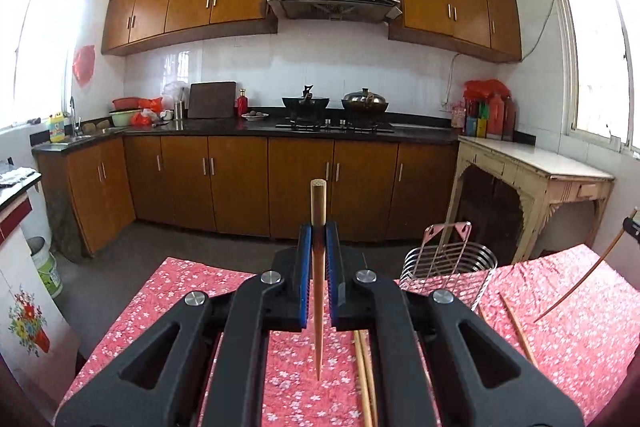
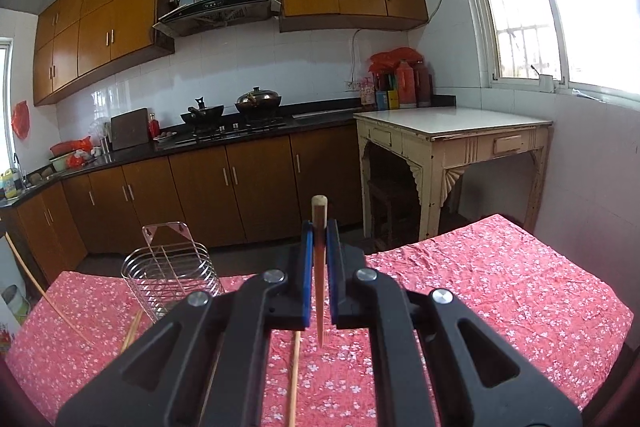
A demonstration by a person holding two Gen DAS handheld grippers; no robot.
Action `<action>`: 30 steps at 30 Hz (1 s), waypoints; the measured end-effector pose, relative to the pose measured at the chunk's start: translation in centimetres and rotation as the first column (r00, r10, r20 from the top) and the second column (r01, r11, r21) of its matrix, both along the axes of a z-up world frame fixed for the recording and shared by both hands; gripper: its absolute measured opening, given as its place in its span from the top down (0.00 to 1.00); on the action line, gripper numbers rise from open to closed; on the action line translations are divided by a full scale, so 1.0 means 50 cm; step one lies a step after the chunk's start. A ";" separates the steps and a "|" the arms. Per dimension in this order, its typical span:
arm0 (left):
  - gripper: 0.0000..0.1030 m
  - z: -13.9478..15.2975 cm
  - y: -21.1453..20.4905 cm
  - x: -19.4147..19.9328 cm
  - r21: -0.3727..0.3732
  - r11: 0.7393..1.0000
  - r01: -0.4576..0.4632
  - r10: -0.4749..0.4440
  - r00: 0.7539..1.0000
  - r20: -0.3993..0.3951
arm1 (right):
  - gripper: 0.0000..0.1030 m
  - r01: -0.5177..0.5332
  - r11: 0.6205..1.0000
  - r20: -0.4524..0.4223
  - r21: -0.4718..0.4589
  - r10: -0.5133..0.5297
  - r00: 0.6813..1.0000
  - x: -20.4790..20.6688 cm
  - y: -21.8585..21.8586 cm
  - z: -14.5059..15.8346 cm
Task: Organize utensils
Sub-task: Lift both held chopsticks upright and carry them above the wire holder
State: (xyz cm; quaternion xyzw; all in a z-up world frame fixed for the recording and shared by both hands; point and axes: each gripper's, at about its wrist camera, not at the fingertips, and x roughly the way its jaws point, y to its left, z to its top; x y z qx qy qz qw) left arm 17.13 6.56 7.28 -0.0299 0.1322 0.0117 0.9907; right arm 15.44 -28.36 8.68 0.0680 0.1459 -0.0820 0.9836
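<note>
Above the counter (image 1: pixel 192 287), both tongs (image 1: pixel 318 239) (image 2: pixel 319 239) clench one chopstick each (image 1: pixel 318 291) (image 2: pixel 319 267); wire holder (image 1: pixel 452 263) at one o'clock looks empty; loose chopsticks (image 1: pixel 366 379) remain.

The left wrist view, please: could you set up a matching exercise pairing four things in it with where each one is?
Things:
1. held chopstick
2. wire rack
3. woks
4. pair of chopsticks

Places:
A. on the stove at the far counter
B. flat on the red floral cloth, below the left gripper
C. clamped between the left gripper's jaws, thick end away from the camera
D. standing on the cloth, right of the gripper

Pairs: 1-C, 2-D, 3-A, 4-B
</note>
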 end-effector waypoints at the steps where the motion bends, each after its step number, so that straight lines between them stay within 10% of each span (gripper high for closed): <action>1: 0.93 0.004 0.000 0.001 -0.009 1.000 0.006 -0.006 1.000 0.000 | 0.93 -0.008 1.000 0.006 0.003 0.008 1.000 0.000 0.002 0.009; 17: 0.93 0.225 -0.061 0.049 -0.134 0.988 0.074 -0.050 0.984 0.169 | 0.93 -0.271 0.962 0.180 0.036 0.261 0.948 0.031 0.106 0.275; 30: 0.93 0.137 -0.142 0.200 -0.138 0.987 0.087 -0.079 0.995 0.057 | 0.93 -0.336 0.939 -0.020 0.068 0.338 0.941 0.235 0.189 0.172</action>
